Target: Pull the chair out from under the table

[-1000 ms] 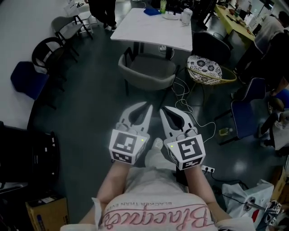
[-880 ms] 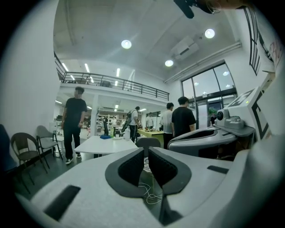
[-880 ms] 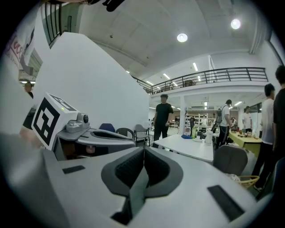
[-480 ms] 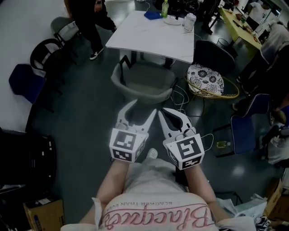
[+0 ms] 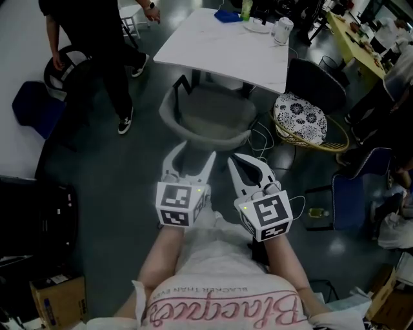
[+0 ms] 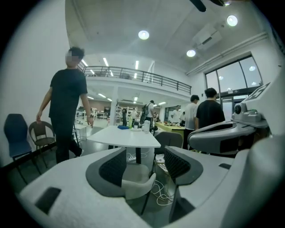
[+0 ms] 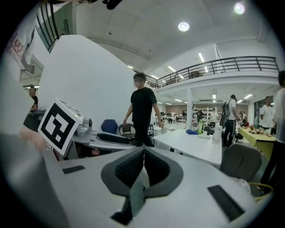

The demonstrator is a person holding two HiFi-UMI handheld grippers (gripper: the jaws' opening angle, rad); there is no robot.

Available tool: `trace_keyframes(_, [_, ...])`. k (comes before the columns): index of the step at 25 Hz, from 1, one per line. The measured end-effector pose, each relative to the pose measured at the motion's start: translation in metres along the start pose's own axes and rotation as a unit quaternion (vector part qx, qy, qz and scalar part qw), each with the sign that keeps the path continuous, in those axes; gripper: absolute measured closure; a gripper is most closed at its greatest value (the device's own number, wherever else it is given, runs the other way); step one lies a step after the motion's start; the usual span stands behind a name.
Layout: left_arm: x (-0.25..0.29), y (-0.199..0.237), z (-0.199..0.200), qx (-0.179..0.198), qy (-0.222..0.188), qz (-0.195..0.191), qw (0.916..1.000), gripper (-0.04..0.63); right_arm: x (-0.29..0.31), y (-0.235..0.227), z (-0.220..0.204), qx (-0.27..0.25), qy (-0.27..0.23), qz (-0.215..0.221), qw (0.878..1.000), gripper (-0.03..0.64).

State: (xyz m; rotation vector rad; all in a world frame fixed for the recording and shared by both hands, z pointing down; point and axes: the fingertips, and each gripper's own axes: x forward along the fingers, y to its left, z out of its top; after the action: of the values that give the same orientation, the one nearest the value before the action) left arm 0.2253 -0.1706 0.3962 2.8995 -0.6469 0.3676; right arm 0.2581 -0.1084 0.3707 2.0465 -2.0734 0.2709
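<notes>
**Approach to the chair, before contact.** The grey chair [image 5: 210,119] stands with its seat partly tucked beneath the near edge of the white surface [image 5: 213,48]. Its curved backrest faces the person, so the rim of that backrest is the natural place to take hold.

Both grippers are held side by side in front of the person's body. They point slightly downward toward the backrest and are apart from it, with floor showing between their tips and the chair.

- **Left gripper** [image 5: 192,156]: the jaws are wide and opening. In the left gripper view the backrest shows through the gap, farther off, with neither pad touching it. The spread probably prepares the jaws to straddle the rim.
- **Right gripper** [image 5: 233,159]: the jaws are closed tip to tip with nothing between them. It would need to open before it could share the pull.

A bottle [image 5: 246,8] and a white jug [image 5: 282,29] stand at the far end of the surface, well apart from the chair. A person in dark clothes [image 5: 106,58] walks to the left of the surface.

Loose cables [image 5: 263,138] lie on the floor just right of the chair's legs. A wicker seat with a patterned cushion [image 5: 302,115] stands beside them. A straight pull toward the person would likely keep the legs off both.

The task is judged not yet begun, since the chair is under the surface and no grip is made.
</notes>
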Motion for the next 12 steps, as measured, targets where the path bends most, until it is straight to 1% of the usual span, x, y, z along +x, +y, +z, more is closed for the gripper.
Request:
trace_keyframes(5, [0.026, 0.038, -0.024, -0.028, 0.049, 0.053, 0.997, 0.359, 0.035, -0.011, 0.004, -0.006, 0.0, 0.023, 1.0, 0.611])
trace_keyframes(12, [0.07, 0.093, -0.037, -0.076, 0.081, 0.104, 0.9884, 0.359, 0.098, -0.03, 0.006, -0.026, 0.018, 0.062, 0.998, 0.611])
